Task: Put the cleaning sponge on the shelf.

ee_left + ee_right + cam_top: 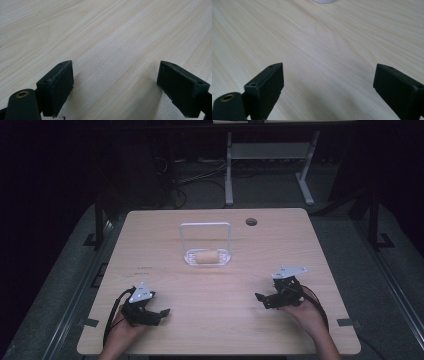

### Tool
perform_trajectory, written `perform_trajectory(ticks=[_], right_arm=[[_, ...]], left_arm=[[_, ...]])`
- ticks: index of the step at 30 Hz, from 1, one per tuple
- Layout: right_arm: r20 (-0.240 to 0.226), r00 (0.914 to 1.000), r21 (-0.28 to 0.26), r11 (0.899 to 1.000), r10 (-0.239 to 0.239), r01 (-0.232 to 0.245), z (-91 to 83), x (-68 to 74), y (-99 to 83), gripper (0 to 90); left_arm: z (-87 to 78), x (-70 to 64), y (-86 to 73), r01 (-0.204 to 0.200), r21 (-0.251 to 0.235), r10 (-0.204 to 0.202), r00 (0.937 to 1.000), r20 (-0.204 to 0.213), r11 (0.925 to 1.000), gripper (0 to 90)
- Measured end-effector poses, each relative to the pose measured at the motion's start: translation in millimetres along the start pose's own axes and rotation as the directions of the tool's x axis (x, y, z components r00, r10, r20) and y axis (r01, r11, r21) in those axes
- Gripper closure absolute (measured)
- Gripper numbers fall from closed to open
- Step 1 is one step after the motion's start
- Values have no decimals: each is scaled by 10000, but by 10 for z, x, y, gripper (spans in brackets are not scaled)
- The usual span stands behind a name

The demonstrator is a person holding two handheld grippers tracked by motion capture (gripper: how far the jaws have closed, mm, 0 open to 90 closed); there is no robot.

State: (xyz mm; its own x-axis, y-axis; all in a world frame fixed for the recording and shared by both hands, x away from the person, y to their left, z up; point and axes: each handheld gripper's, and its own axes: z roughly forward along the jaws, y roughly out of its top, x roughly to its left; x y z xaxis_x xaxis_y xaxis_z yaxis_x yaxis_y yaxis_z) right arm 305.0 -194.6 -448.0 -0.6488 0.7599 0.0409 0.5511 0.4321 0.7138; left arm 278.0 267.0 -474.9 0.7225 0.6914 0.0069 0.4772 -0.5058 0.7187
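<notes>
Clear plastic tray (186, 257) with raised wire-like handle, centre of the counter (150, 230), holding a tan cylindrical roll (205, 256) lying on its side. Left claw (161, 314) and right claw (260, 298) rest well short of the tray, nearer the person, jaws apart and empty. The roll looks light and probably soft; best pinched gently across its middle, since the tray may slide

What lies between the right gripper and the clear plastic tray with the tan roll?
Only bare wooden table between right gripper and tray, per the high view.
</notes>
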Motion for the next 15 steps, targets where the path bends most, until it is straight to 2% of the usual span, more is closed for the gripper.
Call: perform_trajectory(ticks=[6,15], right_arm=[[279,9996,-80,10000,44,-42,-62,-15,-163,82],[537,9979,-191,9992,360,-350,-131,-38,-344,82]], left_arm=[[0,0,0,1,0,-1,10000,1,10000,133],[-1,1,0,-18,7,18,10000,-1,10000,133]])
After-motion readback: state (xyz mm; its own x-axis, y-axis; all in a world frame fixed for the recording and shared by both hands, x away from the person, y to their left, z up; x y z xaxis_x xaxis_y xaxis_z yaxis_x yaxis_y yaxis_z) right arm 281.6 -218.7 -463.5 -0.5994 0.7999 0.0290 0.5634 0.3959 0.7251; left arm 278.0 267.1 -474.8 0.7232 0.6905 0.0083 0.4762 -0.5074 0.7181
